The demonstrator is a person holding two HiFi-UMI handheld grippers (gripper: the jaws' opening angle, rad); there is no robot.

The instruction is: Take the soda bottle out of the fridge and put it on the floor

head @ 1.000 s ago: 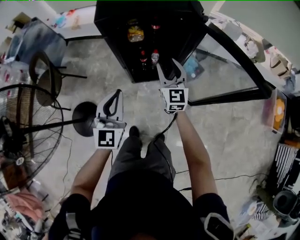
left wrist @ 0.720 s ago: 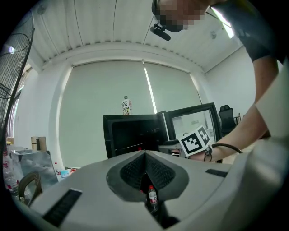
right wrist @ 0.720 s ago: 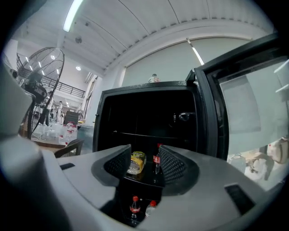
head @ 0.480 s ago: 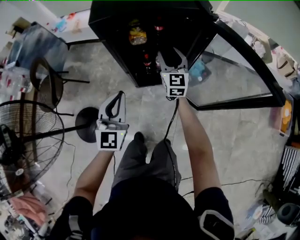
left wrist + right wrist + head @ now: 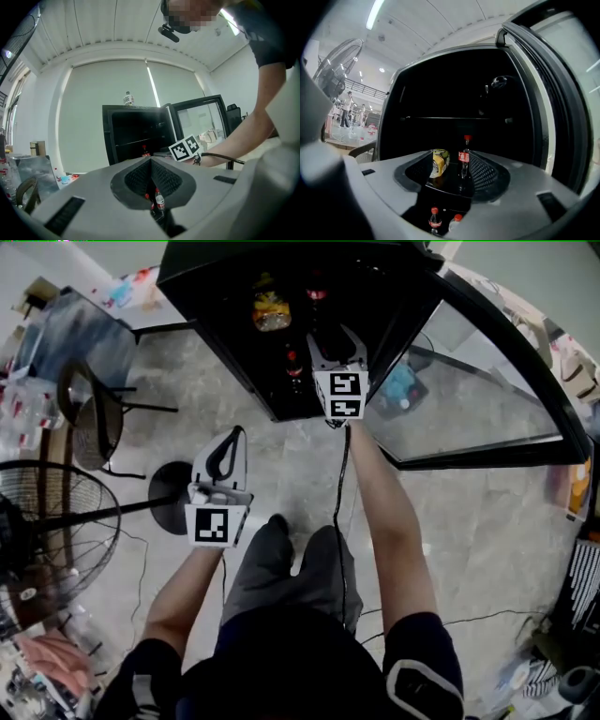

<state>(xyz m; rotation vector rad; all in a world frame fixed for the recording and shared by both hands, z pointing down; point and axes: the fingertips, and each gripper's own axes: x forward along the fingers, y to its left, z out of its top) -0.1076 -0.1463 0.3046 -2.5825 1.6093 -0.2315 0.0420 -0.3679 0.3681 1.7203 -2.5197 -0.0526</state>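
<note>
Reaches further forward than a second ago with right gripper (image 5: pixel 336 338), tips now over the front edge of black fridge (image 5: pixel 211 282) instead of short of it. Holds its jaws well apart, just opened wider, nothing between the pads. Frames between them, farther in, soda bottle (image 5: pixel 464 157): red-capped, upright on the fridge's shelf, well beyond the tips, just beside yellow pack (image 5: pixel 439 162) on its left in the right gripper view. Shows two more bottles (image 5: pixel 435 222) standing side by side near the front edge of the fridge's bottom level. Leaves glass door (image 5: pixel 469 395) swung wide open on the right. Carries left gripper (image 5: pixel 234 432) above the floor (image 5: pixel 281 456), well short of the fridge, much where it was before, jaws closed tip to tip, empty. At the floor's left edge, fan (image 5: pixel 56 521).
</note>
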